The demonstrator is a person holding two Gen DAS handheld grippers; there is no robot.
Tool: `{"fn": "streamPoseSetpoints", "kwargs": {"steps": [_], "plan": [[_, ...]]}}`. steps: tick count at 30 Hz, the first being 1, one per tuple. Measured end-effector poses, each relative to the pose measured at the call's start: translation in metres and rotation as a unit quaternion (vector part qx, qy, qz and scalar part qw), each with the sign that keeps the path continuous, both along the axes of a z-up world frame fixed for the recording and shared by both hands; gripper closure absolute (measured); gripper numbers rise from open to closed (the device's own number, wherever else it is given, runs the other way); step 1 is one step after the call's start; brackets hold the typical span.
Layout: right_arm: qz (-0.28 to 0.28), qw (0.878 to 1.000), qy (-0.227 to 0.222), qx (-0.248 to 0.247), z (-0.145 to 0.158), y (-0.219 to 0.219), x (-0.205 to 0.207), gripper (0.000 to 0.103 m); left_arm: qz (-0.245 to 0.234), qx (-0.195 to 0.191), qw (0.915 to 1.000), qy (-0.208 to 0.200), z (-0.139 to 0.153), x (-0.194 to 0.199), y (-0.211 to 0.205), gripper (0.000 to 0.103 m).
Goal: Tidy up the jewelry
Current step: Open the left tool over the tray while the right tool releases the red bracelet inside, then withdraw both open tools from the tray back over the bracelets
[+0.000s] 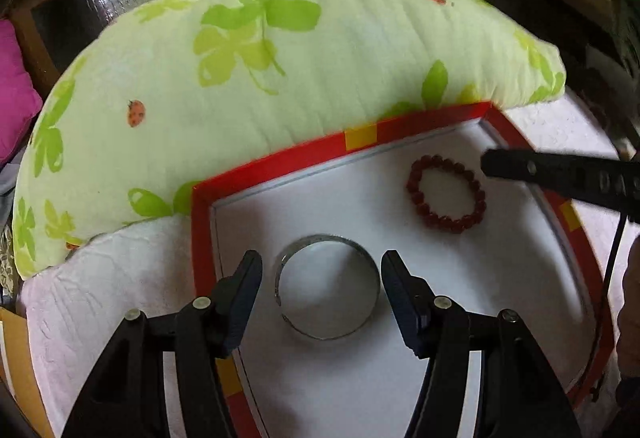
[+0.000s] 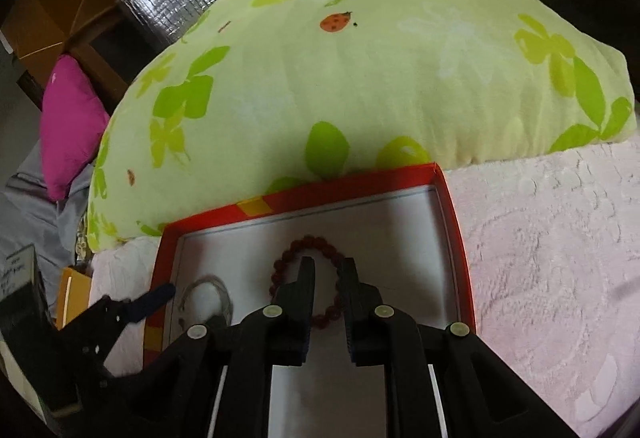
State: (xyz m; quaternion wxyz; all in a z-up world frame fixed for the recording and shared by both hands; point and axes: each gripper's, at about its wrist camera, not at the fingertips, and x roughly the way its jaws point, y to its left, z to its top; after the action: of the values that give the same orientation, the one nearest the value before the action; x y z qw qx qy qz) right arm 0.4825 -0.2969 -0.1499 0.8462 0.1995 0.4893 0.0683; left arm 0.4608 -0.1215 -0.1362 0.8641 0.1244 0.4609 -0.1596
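Faint print on a dark box (image 2: pixel 18 278) — blurred, no text readable

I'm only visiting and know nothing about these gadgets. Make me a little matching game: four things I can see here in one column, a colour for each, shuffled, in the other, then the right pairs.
Things
1. beaded bracelet
2. bangle
3. pillow
4. box rim

Colours
A. pale green with leaf and ladybird print
B. silvery metal
C. red with yellow patches
D. dark red

Pairs: 1-D, 2-B, 3-A, 4-C
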Motion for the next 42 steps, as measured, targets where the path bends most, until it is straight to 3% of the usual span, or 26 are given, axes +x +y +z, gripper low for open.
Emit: {"fn": "streamPoseSetpoints", "kwargs": {"steps": [3,10,15,22,34,42], "plan": [[0.007,1.0,-0.014,-0.004,0.009,-0.002,-0.017,0.085,0.007,-0.006,0.9996,-0.027,0.014,-0.013,0.007,0.039],[0.009,0.999,-0.051,-0.009,0.04,-0.016,-0.076,0.051,0.023,-0.028,0.9965,-0.075,0.051,-0.074,0.04,0.036],[0.024,0.997,-0.074,-0.01,0.063,-0.017,-0.133,0.051,0.033,-0.034,0.994,-0.099,0.066,-0.139,0.065,0.033],[0.057,0.994,-0.096,-0.022,0.083,0.001,-0.215,0.051,0.05,-0.03,0.9937,-0.096,0.054,-0.222,0.095,0.033],[0.062,0.995,-0.073,-0.018,0.051,0.009,-0.321,0.052,0.066,-0.037,0.9942,-0.077,0.02,-0.313,0.126,0.033],[0.047,0.997,-0.054,-0.005,0.025,0.005,-0.345,0.051,0.059,-0.045,0.996,-0.049,-0.016,-0.325,0.131,0.033]]}}
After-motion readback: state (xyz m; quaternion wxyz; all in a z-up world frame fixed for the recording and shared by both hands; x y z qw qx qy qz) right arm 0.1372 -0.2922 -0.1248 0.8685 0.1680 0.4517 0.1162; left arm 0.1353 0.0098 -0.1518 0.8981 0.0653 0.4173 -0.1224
